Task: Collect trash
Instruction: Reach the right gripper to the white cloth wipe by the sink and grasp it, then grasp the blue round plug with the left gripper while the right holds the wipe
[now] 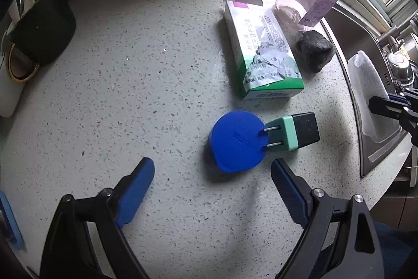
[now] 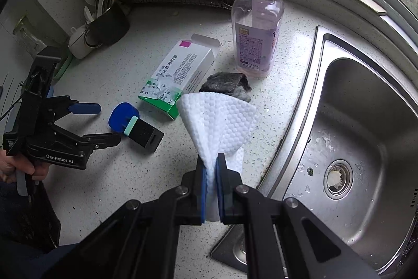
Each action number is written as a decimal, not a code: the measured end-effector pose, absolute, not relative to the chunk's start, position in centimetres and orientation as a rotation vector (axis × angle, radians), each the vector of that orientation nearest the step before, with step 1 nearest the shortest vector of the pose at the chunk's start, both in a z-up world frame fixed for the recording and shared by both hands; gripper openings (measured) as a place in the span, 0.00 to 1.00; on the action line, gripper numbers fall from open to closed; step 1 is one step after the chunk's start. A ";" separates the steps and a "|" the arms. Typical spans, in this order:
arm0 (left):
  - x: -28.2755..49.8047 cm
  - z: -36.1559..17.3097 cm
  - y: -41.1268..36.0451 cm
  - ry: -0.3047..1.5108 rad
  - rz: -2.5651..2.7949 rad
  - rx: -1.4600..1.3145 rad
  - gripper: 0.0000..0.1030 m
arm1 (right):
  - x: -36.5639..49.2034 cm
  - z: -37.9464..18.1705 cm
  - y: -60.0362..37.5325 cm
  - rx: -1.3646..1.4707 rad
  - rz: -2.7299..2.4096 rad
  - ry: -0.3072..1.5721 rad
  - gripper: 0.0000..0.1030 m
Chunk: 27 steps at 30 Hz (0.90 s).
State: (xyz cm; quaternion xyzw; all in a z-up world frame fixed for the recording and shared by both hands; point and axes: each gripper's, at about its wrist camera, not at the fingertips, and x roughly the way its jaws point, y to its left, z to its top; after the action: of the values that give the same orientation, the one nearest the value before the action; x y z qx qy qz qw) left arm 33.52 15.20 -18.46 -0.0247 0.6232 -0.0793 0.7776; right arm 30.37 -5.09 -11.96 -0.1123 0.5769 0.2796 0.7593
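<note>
Jaws of our right gripper (image 2: 211,174) pinch a white paper towel (image 2: 216,117), hiding its lower end; our left gripper (image 1: 213,169) gapes wide before the blue cap (image 1: 236,140).

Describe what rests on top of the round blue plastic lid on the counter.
The two metal prongs of the black and mint-green plug adapter rest on the edge of the round blue plastic lid. The adapter's body lies beside it on the speckled counter. Whatever is under the lid is hidden.
</note>
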 end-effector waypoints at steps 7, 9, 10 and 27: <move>35.5 -19.0 14.2 1.317 -0.195 0.036 0.87 | 30.2 -12.2 -4.9 -0.225 0.586 1.285 0.06; 35.9 -19.0 14.0 1.309 -0.204 0.059 0.83 | 30.2 -12.1 -4.9 -0.221 0.583 1.287 0.06; 36.1 -18.9 13.8 1.305 -0.211 0.069 0.82 | 30.2 -12.1 -4.9 -0.220 0.582 1.287 0.06; 34.0 -17.1 13.2 1.297 -0.156 0.007 0.42 | 29.1 -11.6 -4.9 -0.202 0.640 1.270 0.06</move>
State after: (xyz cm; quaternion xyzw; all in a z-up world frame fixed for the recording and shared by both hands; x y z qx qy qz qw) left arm 33.96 13.19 -17.06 0.0034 0.6035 -0.0724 0.7940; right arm 29.08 -4.94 -11.63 -0.0927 0.5819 0.2932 0.7529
